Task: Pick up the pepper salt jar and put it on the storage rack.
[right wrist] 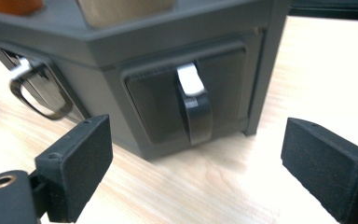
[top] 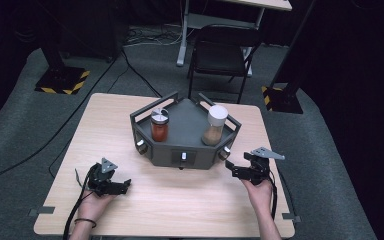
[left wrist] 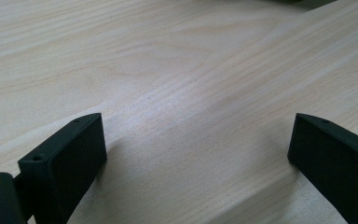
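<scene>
A dark grey, matte, angular plastic cabinet (top: 185,142) with small drawers stands mid-table on the pale wood-grain tabletop (top: 180,200). The right gripper (right wrist: 193,163), jaws wide apart and empty, faces a glossy curved drawer handle with a white tip (right wrist: 195,105) at the cabinet's right front corner. The left gripper (left wrist: 196,154) sits low over bare wood, jaws spread, well apart from the cabinet.

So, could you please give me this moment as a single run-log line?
right hand-held gripper: open, facing drawer handle of grey organizer | left hand-held gripper: open over table | jars: on top
</scene>
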